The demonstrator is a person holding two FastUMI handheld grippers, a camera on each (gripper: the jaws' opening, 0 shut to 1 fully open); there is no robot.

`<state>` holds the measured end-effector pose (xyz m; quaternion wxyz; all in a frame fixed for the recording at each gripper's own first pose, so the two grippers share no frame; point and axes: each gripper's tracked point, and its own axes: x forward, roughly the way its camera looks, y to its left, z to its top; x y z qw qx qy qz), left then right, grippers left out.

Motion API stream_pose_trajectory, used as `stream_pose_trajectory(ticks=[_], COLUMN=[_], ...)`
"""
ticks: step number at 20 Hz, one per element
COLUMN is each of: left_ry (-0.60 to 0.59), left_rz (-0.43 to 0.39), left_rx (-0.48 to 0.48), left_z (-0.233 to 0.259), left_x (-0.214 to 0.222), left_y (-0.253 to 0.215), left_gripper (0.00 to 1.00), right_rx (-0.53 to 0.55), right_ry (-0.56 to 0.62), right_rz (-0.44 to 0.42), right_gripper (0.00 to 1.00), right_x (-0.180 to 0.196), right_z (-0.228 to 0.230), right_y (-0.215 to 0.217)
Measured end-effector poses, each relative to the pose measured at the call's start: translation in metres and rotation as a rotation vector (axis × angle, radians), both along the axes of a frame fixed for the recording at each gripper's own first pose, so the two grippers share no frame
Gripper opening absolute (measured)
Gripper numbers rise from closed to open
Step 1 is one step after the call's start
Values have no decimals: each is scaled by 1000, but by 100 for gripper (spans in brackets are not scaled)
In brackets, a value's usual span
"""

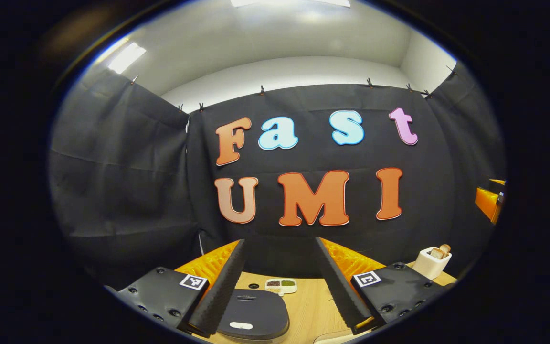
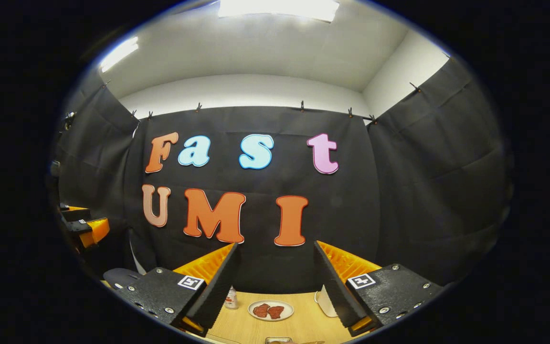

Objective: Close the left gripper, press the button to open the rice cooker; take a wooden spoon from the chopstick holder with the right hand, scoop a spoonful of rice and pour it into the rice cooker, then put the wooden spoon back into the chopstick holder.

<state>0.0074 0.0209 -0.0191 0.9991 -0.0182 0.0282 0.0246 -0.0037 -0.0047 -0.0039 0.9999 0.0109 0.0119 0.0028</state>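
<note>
We held left gripper [image 1: 280,286] jaws spread above closed rice cooker [image 1: 252,315]; right gripper [image 2: 272,286] jaws spread, empty.

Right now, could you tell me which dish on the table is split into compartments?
The small rectangular tray behind the rice cooker; the round plate is undivided.

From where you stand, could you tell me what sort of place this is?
Most likely a staged recording booth set up as a small kitchen: black cloth walls clipped up around a wooden table, on which stand a closed rice cooker and a chopstick holder.
</note>
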Motion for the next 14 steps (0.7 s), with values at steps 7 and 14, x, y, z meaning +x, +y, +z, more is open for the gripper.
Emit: stream_pose_trajectory(ticks=[7,14], left_ry=[16,125], left_rz=[17,-43], left_rx=[28,-91], left_z=[-6,-28], left_x=[8,22], left_y=[5,5], left_gripper=[91,100], right_rx=[-11,-15], right_ry=[55,-40], right_rz=[12,22], right_gripper=[91,89], right_x=[5,11], right_z=[-14,-5], right_y=[15,18])
